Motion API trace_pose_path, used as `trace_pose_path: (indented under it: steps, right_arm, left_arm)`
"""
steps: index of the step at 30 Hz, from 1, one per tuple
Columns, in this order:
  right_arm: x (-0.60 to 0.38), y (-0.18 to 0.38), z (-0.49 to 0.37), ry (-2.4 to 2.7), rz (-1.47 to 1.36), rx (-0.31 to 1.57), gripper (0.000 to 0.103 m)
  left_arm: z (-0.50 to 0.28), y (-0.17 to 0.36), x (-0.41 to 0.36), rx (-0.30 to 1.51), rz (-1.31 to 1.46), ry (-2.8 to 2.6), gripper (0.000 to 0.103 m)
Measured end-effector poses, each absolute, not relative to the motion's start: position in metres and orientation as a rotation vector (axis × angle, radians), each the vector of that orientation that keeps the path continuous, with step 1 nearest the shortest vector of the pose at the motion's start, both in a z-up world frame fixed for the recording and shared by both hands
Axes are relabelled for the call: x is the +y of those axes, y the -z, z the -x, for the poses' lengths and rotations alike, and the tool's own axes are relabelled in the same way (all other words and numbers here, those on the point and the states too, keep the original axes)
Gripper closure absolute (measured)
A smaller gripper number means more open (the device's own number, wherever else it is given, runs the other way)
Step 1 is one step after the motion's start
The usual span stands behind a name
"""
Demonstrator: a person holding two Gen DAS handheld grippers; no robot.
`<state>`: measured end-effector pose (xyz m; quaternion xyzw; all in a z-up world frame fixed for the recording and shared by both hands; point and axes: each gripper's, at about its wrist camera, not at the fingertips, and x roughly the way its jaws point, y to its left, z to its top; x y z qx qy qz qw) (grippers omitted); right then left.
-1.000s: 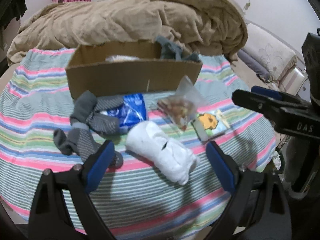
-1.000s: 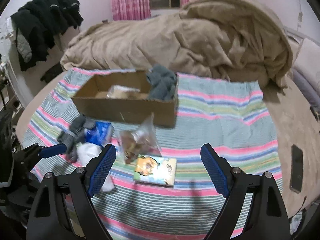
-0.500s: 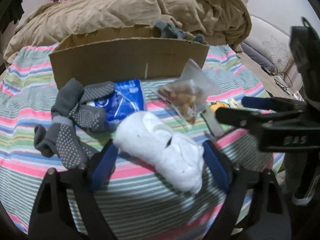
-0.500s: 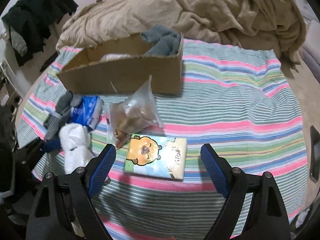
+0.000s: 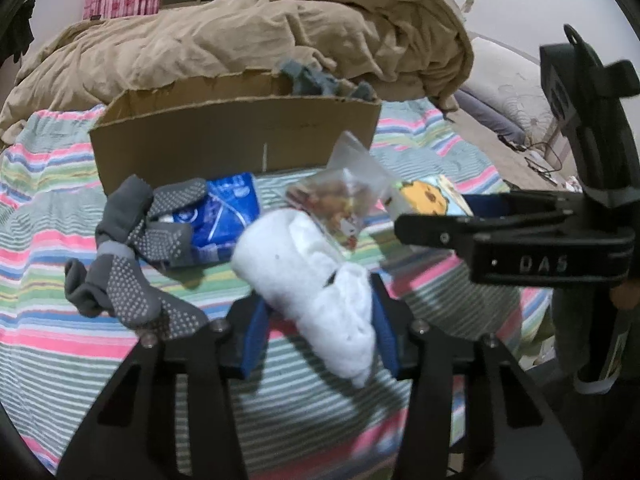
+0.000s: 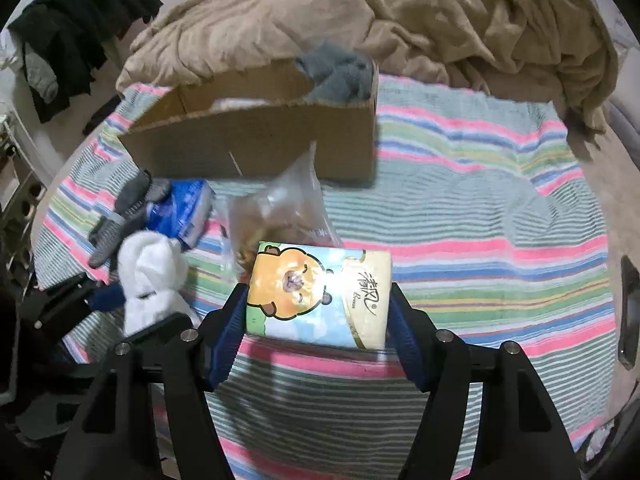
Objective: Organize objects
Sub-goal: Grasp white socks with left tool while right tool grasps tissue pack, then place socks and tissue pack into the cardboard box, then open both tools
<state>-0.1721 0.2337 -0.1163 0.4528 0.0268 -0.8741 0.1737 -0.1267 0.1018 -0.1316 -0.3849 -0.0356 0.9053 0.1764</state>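
Observation:
My left gripper (image 5: 318,320) is shut on a white rolled sock bundle (image 5: 308,276), which also shows in the right wrist view (image 6: 150,280). My right gripper (image 6: 316,320) is shut on a tissue pack with a bear picture (image 6: 316,292); the left wrist view shows it too (image 5: 424,198). A cardboard box (image 5: 236,140) stands behind on the striped blanket (image 5: 48,208), with a grey cloth (image 6: 340,72) in its right end. Grey dotted socks (image 5: 132,248), a blue packet (image 5: 228,216) and a clear snack bag (image 5: 340,196) lie in front of the box.
A rumpled tan duvet (image 5: 248,44) lies heaped behind the box. Dark clothes (image 6: 72,32) hang at the far left in the right wrist view. A dark phone (image 6: 628,312) lies at the right edge of the bed.
Both grippers moved down and forward and closed: the left onto the white sock bundle, the right onto the tissue pack. Both were open and apart from them a second ago.

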Motion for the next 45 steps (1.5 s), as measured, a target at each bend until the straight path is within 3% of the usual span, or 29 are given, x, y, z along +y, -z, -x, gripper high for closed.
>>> trace_pose_path:
  steps: [23, 34, 45]
  right_arm:
    - [0.228, 0.006, 0.157, 2.566, -0.953, -0.083, 0.034]
    - [0.221, -0.017, 0.191, 2.605, -0.894, -0.122, 0.034]
    - [0.201, -0.005, 0.24, 2.6, -0.91, -0.116, 0.034]
  left_arm:
    - [0.1, 0.021, 0.055, -0.211, 0.796, -2.63, 0.055]
    - [0.151, 0.002, 0.014, -0.204, 0.829, -2.67, 0.055]
    - [0.203, 0.01, 0.002, -0.137, 0.815, -2.702, 0.055]
